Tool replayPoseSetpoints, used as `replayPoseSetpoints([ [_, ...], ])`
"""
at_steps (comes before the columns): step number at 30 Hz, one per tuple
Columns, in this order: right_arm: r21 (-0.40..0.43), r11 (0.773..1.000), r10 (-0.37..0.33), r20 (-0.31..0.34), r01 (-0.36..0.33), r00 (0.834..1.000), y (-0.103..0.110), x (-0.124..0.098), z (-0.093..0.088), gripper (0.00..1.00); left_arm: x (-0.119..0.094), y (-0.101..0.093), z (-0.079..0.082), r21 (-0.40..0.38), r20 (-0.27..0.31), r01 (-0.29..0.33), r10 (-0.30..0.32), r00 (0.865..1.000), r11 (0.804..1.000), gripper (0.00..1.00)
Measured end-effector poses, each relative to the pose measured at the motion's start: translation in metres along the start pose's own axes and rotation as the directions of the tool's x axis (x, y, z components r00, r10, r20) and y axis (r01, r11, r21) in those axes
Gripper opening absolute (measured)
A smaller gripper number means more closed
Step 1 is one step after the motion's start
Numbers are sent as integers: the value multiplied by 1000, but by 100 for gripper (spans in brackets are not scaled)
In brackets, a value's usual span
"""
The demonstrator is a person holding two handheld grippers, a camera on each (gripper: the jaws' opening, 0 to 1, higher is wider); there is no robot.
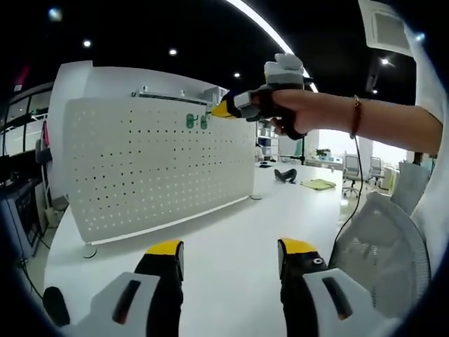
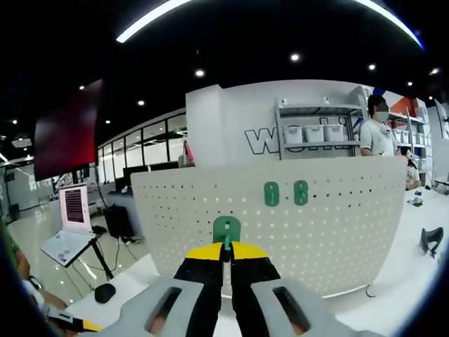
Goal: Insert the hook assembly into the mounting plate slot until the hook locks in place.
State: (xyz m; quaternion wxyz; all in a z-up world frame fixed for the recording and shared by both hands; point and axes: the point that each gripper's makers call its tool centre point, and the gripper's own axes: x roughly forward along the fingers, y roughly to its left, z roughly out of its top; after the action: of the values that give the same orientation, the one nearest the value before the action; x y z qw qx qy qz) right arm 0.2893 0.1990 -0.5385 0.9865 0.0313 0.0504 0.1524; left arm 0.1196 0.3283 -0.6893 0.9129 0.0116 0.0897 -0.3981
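While the right gripper is raised toward the board, findings read:
Right gripper: clenched on a green plastic hook assembly.
Left gripper: released, low over the white tabletop.
Mounting plate: white perforated metal pegboard, upright; two green hooks apparently seated already.
Hook position: just short of the board.

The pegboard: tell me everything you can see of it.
The pegboard is a white perforated panel, metal by its look, standing upright on small feet on the white table. Rows of small holes cover it. Two green hooks already hang side by side near its top edge. The right gripper, shut on a third green hook, points at its face; whether that hook touches it cannot be told. In the left gripper view a rail runs just behind its top.
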Motion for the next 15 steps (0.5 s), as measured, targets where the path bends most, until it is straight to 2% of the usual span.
replayPoseSetpoints([
  [15,12,1000,-19,23,19,1000,-3,26,14,2,5,2,8,-18,22,18,-18,1000,1000,59],
])
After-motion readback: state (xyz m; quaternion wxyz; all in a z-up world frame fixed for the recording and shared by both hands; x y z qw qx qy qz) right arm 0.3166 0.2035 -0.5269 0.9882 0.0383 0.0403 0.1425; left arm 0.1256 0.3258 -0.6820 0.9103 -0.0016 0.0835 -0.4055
